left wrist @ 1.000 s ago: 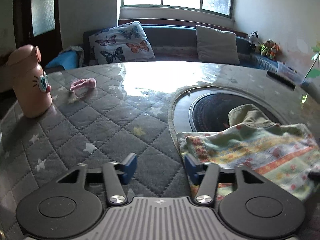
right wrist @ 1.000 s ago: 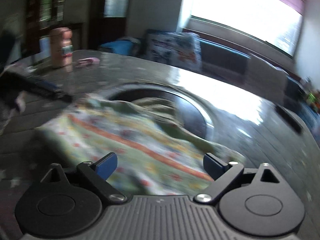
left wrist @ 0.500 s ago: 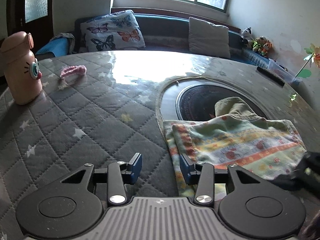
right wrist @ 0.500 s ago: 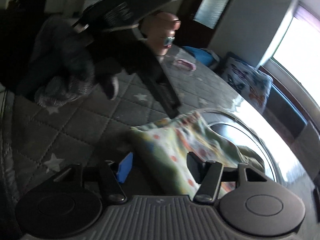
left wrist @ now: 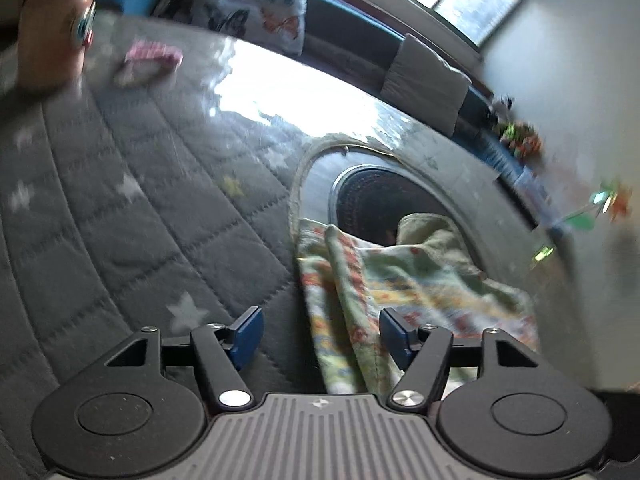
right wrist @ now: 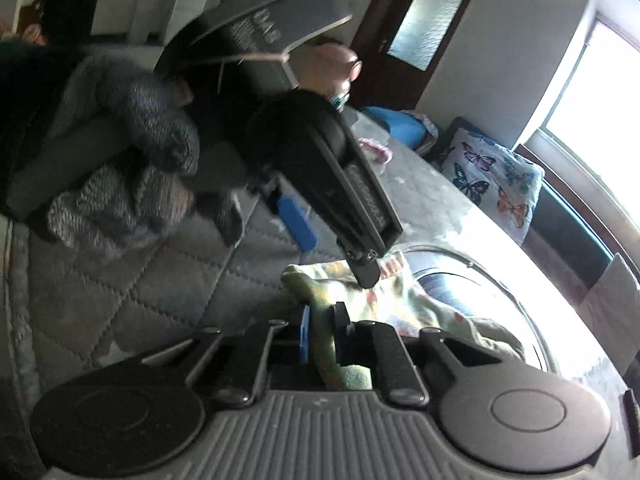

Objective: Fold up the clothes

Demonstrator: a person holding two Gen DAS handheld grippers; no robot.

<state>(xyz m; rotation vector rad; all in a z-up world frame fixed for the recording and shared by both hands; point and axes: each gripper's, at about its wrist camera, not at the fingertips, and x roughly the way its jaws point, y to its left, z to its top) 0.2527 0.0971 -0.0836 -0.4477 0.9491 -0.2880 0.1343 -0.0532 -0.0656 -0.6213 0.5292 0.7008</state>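
Note:
A patterned green, yellow and orange garment [left wrist: 400, 280] lies partly folded on the grey quilted table cover [left wrist: 140, 220], next to a round dark inset [left wrist: 372, 196]. My left gripper [left wrist: 320, 332] is open, its jaws astride the garment's near edge. My right gripper [right wrist: 320, 332] is shut on a corner fold of the garment [right wrist: 320, 292]. The left gripper [right wrist: 312, 184] shows in the right wrist view just above that corner, held by a gloved hand [right wrist: 132, 168].
A pink bottle with an eye sticker [left wrist: 52, 32] and a pink cloth item [left wrist: 154, 54] lie at the far left of the table. A sofa with a butterfly cushion [right wrist: 496, 184] and grey cushion [left wrist: 424, 80] stands behind under the window.
My right gripper has closed on the garment's corner. My left gripper has opened wider and tilted, moving over the garment's edge.

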